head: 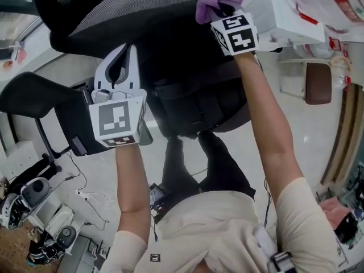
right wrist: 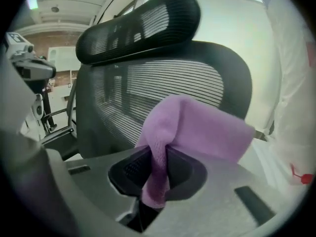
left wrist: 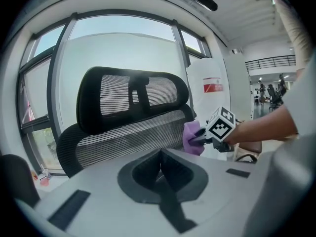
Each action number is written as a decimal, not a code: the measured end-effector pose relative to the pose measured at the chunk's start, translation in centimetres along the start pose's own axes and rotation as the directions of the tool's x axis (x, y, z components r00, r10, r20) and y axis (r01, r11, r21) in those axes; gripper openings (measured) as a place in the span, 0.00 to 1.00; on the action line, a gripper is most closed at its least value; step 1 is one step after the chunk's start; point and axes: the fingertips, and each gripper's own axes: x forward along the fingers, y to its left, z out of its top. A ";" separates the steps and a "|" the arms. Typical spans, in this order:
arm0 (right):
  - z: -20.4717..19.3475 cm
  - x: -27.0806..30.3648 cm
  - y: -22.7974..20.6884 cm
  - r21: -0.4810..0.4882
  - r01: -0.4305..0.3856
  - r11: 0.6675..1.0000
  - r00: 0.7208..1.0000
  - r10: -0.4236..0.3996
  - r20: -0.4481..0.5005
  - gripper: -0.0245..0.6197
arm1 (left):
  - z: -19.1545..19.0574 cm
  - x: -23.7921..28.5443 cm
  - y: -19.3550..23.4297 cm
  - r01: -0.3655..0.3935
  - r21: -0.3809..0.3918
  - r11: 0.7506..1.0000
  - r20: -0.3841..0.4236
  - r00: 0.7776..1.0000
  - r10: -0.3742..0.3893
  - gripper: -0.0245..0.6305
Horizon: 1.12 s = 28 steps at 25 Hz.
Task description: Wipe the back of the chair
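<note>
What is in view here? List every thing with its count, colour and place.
office chair: one, black, mesh back and headrest, in front of the person
cloth: one, purple, at the edge of the chair's back
window: one, pale, behind the chair
seat: one, brown, on the floor at the right of the head view
cables: a few, white, on the floor at lower left
left hand-held gripper: one, grey-white, jaws together on nothing, short of the chair
right hand-held gripper: one, grey-white, jaws shut on the cloth
arms: two, bare, stretched towards the chair
</note>
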 end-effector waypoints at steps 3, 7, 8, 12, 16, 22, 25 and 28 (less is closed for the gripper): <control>2.1 0.8 3.9 -0.033 -0.056 0.998 0.998 0.056 0.015 0.12 | 0.1 -1.3 1.6 -0.023 -0.003 1.000 0.000 1.000 0.023 0.05; 5.8 1.9 10.7 -0.078 -0.151 0.986 0.987 0.155 0.046 0.12 | -0.2 -3.7 4.3 -0.072 0.008 0.997 0.023 0.997 0.072 0.05; 6.7 2.2 12.7 -0.092 -0.179 0.980 0.982 0.184 0.052 0.12 | -0.4 -4.4 4.9 -0.083 0.006 0.997 0.022 0.996 0.083 0.05; 9.4 3.1 20.1 -0.149 -0.286 0.946 0.954 0.296 0.047 0.12 | -0.7 -7.1 7.5 -0.117 0.001 0.993 0.016 0.993 0.117 0.05; 9.9 3.4 22.7 -0.169 -0.301 0.939 0.952 0.306 0.004 0.12 | -0.4 -9.9 9.8 -0.143 0.002 0.990 0.022 0.990 0.143 0.05; 10.6 -0.5 22.2 -0.145 -0.267 0.953 0.963 0.270 -0.001 0.12 | 1.7 -13.2 11.5 -0.148 0.013 0.989 0.040 0.988 0.148 0.05; 11.3 -4.0 21.9 -0.117 -0.253 0.961 0.966 0.256 0.018 0.12 | 3.3 -14.6 11.5 -0.136 0.038 0.990 0.047 0.990 0.134 0.05; 12.9 -8.1 21.0 -0.104 -0.230 0.968 0.970 0.237 0.059 0.12 | 5.7 -16.0 11.7 -0.131 0.050 0.990 0.067 0.990 0.128 0.05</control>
